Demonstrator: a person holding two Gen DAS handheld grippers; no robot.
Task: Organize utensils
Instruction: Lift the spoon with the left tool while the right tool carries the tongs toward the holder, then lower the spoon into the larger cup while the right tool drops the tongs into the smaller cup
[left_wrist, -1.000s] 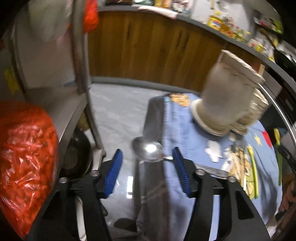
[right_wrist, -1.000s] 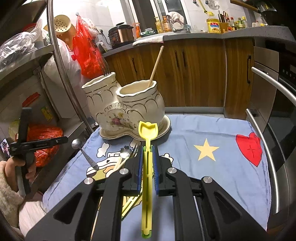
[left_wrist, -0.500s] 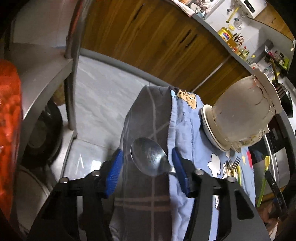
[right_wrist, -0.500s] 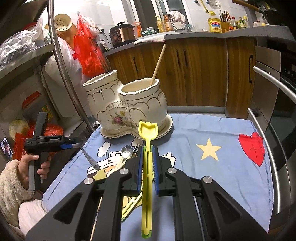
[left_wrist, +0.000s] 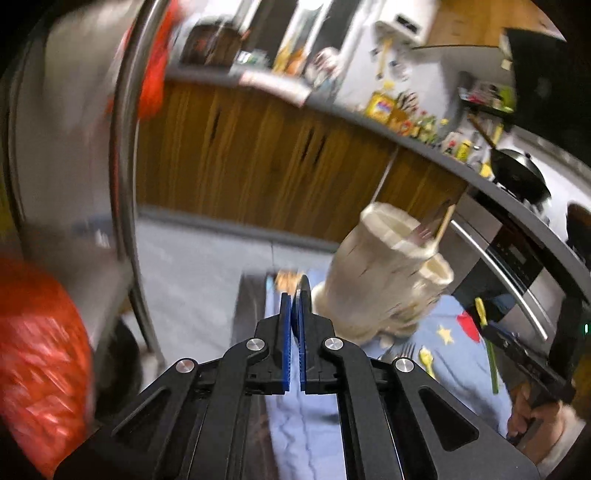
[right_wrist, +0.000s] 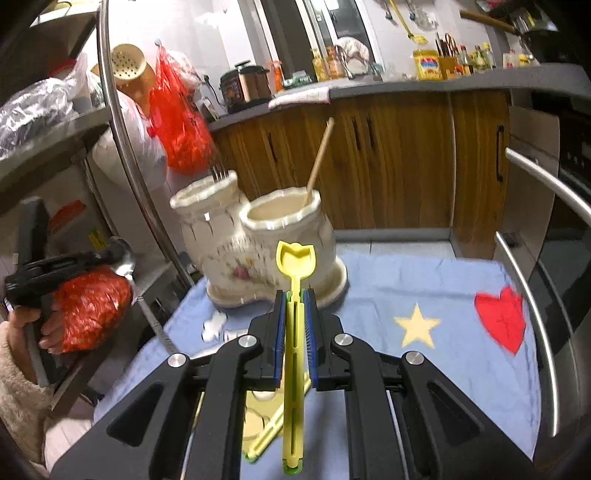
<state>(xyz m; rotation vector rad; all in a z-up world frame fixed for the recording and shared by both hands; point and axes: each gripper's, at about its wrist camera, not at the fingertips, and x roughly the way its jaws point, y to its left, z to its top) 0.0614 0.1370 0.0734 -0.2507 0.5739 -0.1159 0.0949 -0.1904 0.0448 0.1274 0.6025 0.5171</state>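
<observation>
Your left gripper (left_wrist: 293, 306) has just clamped on the spoon (right_wrist: 125, 263), lifted off the cloth's (right_wrist: 436, 280) left edge. Your right gripper (right_wrist: 294, 314) grips the yellow scoop (right_wrist: 294, 258). Next, judge each approach to the holder (right_wrist: 258, 236) at the cloth's far-left corner: tip handles down over an opening.

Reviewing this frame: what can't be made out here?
- Left wrist view: motion blur; the metal spoon shows only edge-on in the left gripper, whose jaws have just been closing.
- Right wrist view: the right gripper, holding the yellow scoop, covers most of the utensils lying on the cloth.
- Both views: ceramic holder, rims hide contents' lower parts.
</observation>
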